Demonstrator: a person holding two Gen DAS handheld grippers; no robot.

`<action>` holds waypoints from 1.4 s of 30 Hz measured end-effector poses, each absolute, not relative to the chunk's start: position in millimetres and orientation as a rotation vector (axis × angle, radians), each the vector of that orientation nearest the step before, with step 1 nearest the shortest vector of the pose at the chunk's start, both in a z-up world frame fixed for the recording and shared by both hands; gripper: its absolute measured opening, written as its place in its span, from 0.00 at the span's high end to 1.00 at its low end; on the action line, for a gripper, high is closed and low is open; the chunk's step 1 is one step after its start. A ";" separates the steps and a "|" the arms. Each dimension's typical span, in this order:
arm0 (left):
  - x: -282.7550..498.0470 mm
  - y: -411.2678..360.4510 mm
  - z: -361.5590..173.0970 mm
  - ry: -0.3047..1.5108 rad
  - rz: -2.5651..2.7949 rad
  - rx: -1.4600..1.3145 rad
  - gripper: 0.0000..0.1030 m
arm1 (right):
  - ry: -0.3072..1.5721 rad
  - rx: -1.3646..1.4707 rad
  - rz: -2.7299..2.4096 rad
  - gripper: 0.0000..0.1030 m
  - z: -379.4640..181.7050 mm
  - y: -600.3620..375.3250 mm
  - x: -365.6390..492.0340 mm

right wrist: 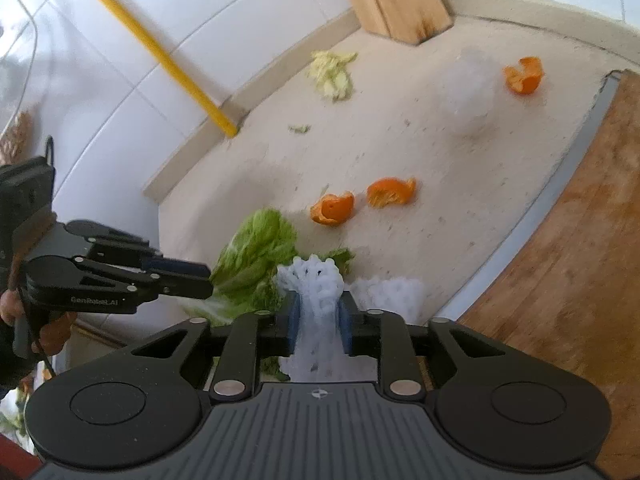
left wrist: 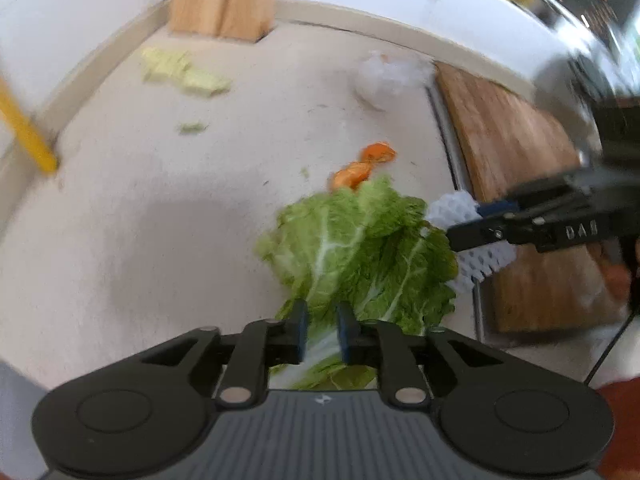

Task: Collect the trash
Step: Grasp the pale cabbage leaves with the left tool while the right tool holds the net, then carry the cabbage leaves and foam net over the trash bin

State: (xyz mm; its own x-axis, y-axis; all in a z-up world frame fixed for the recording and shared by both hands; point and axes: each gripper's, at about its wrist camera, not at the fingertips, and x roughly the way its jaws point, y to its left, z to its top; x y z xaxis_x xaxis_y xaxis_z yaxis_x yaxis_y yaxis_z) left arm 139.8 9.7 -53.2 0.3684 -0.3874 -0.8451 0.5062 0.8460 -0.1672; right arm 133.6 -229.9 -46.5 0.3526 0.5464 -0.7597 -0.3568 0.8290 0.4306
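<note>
A green cabbage leaf [left wrist: 360,248] lies on the pale counter [left wrist: 140,240], and its white stem runs between the pads of my left gripper [left wrist: 323,334], which is shut on it. In the right wrist view the same gripper [right wrist: 206,278] pinches the leaf [right wrist: 252,256] at its stem end. My right gripper [right wrist: 318,320] is shut on a white foam fruit net [right wrist: 316,280], beside the leaf's right edge. From the left wrist view, the right gripper [left wrist: 466,226] and the net [left wrist: 448,208] appear by the board. Orange peels [right wrist: 333,209] [right wrist: 391,192] [right wrist: 523,75] lie further back.
Pale cabbage scraps [right wrist: 332,74] and a crumpled clear bag [left wrist: 384,78] sit near the back wall. A wooden knife block [right wrist: 396,0] stands in the corner, and a yellow rod [right wrist: 160,56] leans on the wall. A wooden cutting board [right wrist: 560,260] is on the right. A hand [right wrist: 12,304] holds the left gripper.
</note>
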 end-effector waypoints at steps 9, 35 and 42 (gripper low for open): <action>153.5 -30.1 -77.7 1.023 -0.612 0.376 0.30 | 1.006 -0.024 0.668 0.40 -42.7 -202.4 129.0; 99.1 57.3 3.7 0.842 -0.502 -0.259 0.93 | 0.841 0.274 0.586 0.76 18.9 -238.7 117.8; 77.7 88.8 21.0 0.778 -0.428 -0.284 0.93 | 0.848 0.240 0.678 0.76 20.6 -196.4 118.9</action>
State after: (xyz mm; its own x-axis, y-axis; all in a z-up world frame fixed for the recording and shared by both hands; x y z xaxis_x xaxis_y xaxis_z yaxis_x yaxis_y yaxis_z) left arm 77.7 88.8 21.0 0.6338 -0.4710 -0.6136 0.2658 0.8775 -0.3991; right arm 118.9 -196.4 20.6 0.4690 0.6387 -0.6100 -0.4550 0.7667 0.4529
